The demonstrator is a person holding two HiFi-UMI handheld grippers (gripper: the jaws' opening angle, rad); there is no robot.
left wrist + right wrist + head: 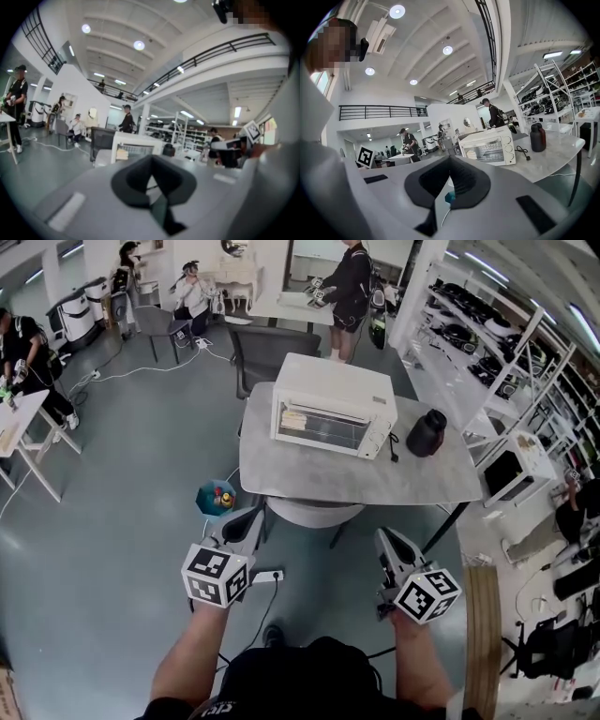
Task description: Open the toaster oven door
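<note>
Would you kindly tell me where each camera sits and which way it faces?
Head view: on the person's head, facing steeply down at the white toaster oven on the grey table; forearms, left gripper and right gripper show.
Left gripper view: on the left gripper, facing along its shut jaws toward the oven.
Right gripper view: likewise on the right gripper; black bottle too.
All share the oven.

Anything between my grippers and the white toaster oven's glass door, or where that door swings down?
Nothing visible. The grey tabletop before the white toaster oven is bare to its near edge; the black jug and black power cord lie to its right. Left gripper and right gripper, both shut, hang short of the table.
</note>
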